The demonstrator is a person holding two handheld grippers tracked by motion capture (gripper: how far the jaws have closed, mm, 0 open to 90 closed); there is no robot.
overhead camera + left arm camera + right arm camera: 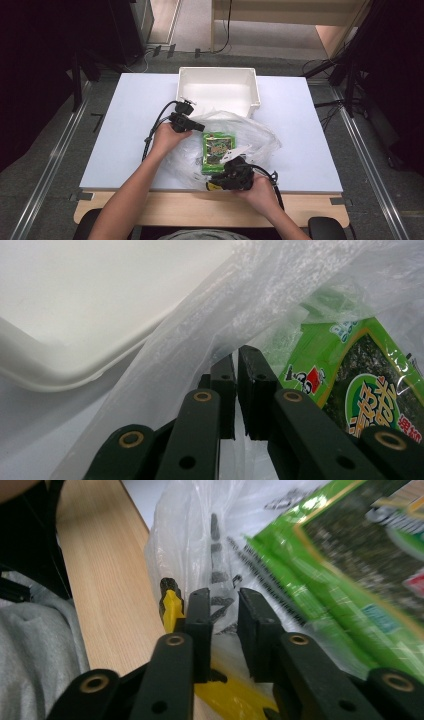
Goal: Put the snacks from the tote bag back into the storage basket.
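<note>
One crinkled clear bag (250, 135), green seaweed pack (218, 150) inside, left gripper (236, 390) pinching its film, right gripper (224, 630) released.

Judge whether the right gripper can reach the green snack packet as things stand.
Probably not directly. The right gripper is beside the green snack packet, but the clear plastic bag wraps the packet, and its film lies between the fingers.

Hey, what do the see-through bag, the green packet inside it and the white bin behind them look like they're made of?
Bag: thin clear plastic film, probably polythene; it crinkles, shines, and shows the contents through it.
Green packet: glossy printed plastic or foil wrapper, judging by its sheen and creases; which one is unclear.
White bin: rigid moulded plastic by the look, with a smooth matt finish and a rounded rim.
</note>
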